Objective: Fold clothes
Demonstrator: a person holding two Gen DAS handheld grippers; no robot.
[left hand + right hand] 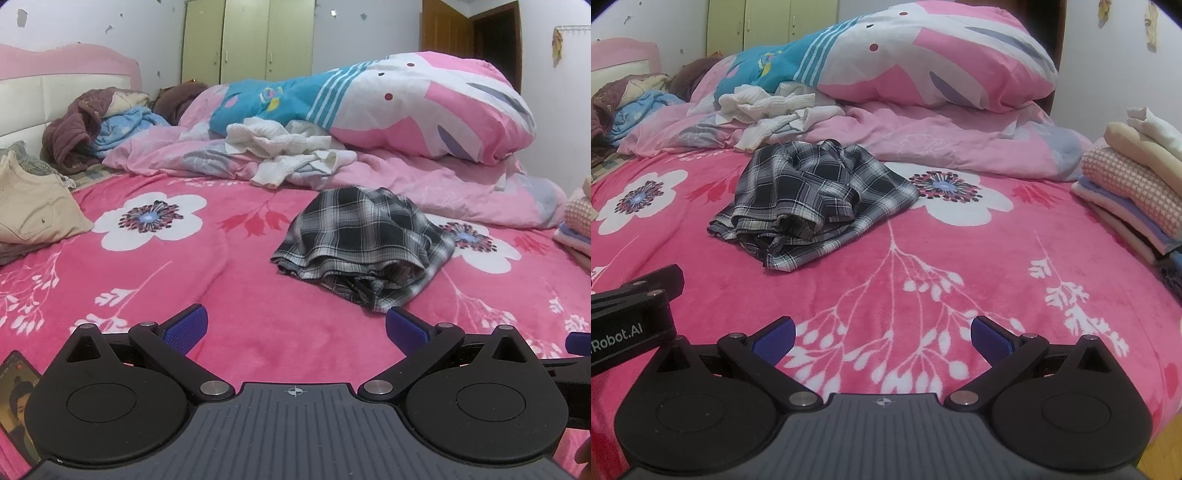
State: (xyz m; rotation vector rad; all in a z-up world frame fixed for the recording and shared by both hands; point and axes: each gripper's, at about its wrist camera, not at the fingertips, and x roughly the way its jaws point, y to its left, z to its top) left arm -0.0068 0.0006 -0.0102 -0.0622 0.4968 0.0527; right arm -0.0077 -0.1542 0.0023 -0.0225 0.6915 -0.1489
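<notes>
At the left edge of the bed (229, 332), a beige garment (33, 210) lies near the pink-and-white headboard (66, 74), and a phone (18, 398) with a lit screen rests at the near left corner. Behind the beige piece, a heap of maroon and light blue clothes (96, 125) sits at the head of the bed.

The left claw (295, 332) hovers low over the pink floral blanket near the bed's near edge, its blue-padded fingers (184, 328) spread wide with nothing between them. The plaid shirt (365, 243) lies crumpled in a heap on the blanket, ahead of this claw and a little to its right, well apart from the fingertips.

Behind the shirt, toward the far edge, a rumpled white garment (288, 147) rests on a pale pink quilt (406, 181), and a bulky pink, white and teal duvet (406, 96) is piled on top of that.

The right claw (882, 336) also hovers above the blanket near the near edge, spread open and holding nothing; the left device's black body (631, 306) shows just beside it. In this view the plaid shirt (812, 199) lies ahead and to the left, untouched.

At the bed's right edge stands a stack of folded clothes (1134, 192), with a pink checked piece and cream ones near the top.
</notes>
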